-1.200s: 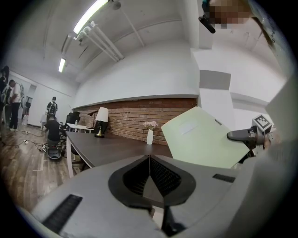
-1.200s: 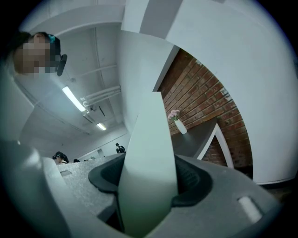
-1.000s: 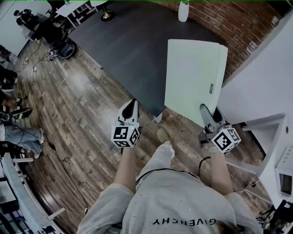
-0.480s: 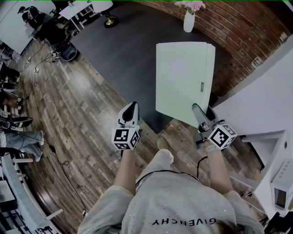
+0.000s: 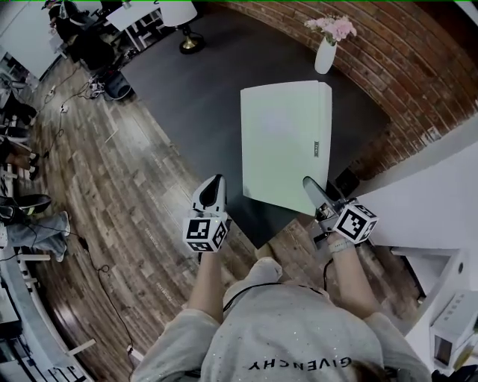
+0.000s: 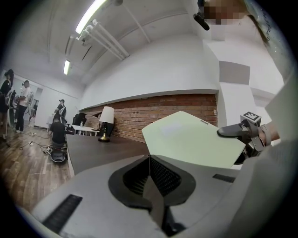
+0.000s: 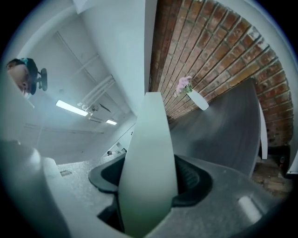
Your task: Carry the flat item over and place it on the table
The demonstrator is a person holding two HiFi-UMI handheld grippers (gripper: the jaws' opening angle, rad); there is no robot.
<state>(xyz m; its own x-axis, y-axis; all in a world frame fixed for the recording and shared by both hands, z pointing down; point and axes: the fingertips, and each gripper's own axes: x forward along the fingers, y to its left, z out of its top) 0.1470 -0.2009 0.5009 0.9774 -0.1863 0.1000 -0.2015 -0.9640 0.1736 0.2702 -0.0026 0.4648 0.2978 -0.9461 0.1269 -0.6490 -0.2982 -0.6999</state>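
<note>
The right tool [image 5: 312, 191] holds the flat item [image 5: 284, 142] by its near edge. Its two jaws press on the pale green sheet from both sides. The flat item is up in the air over the dark desk [image 5: 187, 89], a bit tilted. The left tool [image 5: 212, 192] holds nothing, and its jaws are pressed together. It is near the edge of the desk. A white vase [image 5: 324, 56] with pink flowers stands at the far end of the desk, by the brick wall [image 5: 418, 67].

- The dark table [image 5: 196, 93] is lying open ahead of me.
- 1 vase [image 5: 324, 56] and 1 lamp [image 5: 179, 15] are standing at its far edge.
- The brick wall [image 5: 422, 78] is hemming my right.
</note>
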